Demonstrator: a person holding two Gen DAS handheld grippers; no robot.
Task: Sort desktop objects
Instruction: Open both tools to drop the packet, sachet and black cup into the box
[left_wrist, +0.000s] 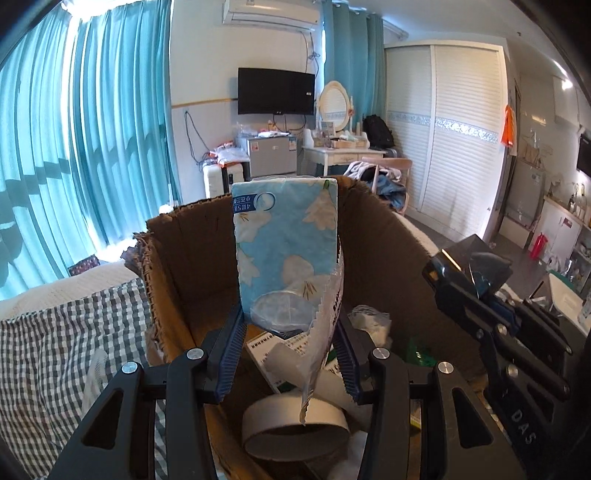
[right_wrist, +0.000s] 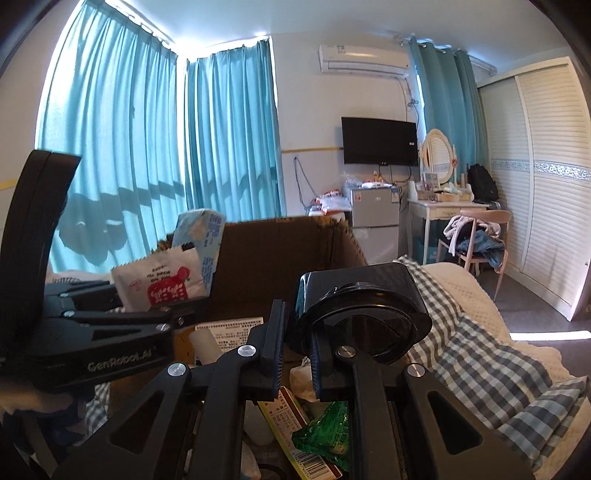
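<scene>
Carrying a tissue pack (left_wrist: 286, 254) and loose sachet (left_wrist: 321, 350) in my left hand-held gripper (left_wrist: 290, 354) above the cardboard box (left_wrist: 376, 236), I risk the sachet slipping free. My right hand-held gripper (right_wrist: 295, 354), nearly closed on the rim of a black device (right_wrist: 362, 295), could lose that thin hold.

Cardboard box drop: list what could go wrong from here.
1. The left tongs pinch the blue tissue pack only at its bottom end, with a white sachet alongside; either could slip out early.
2. The right tongs grip the black lens-fronted block by one edge; it could twist loose over the cardboard box.
</scene>
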